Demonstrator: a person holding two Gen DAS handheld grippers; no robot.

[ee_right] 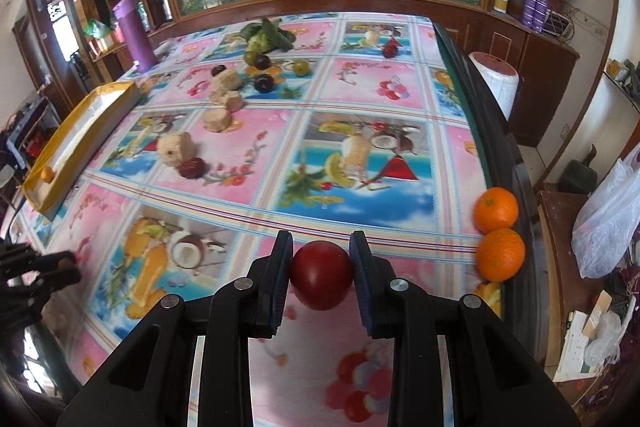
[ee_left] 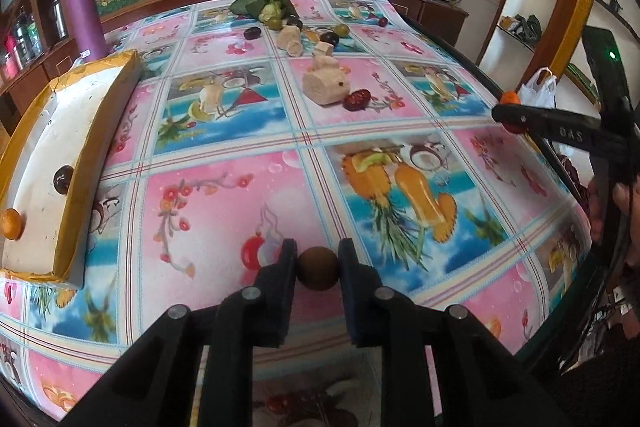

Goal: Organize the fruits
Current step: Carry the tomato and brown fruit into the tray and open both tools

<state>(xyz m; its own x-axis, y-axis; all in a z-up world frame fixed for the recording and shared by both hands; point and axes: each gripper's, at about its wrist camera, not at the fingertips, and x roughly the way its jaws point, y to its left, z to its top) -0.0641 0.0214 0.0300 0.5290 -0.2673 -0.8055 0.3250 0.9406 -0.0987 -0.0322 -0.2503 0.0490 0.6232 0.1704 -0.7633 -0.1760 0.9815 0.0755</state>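
Observation:
My left gripper (ee_left: 317,269) is shut on a small brown round fruit (ee_left: 317,269) just above the tablecloth near the front edge. My right gripper (ee_right: 321,273) is shut on a red round fruit (ee_right: 321,275); it also shows in the left wrist view (ee_left: 508,117) at the right edge. A white tray with a yellow rim (ee_left: 72,195) at the left holds a dark fruit (ee_left: 63,179) and a small orange (ee_left: 11,223). Two oranges (ee_right: 496,215) lie at the table's right edge. Dark plums, green fruits, a red date (ee_left: 358,99) and pale cut pieces (ee_left: 324,89) lie scattered further back.
A purple bottle (ee_left: 84,15) stands at the back left. Green leaves (ee_left: 260,5) lie at the far edge, below a wooden cabinet with a flower panel. A white roll (ee_right: 496,79) stands off the right edge, and plastic bags (ee_right: 608,223) lie on the floor.

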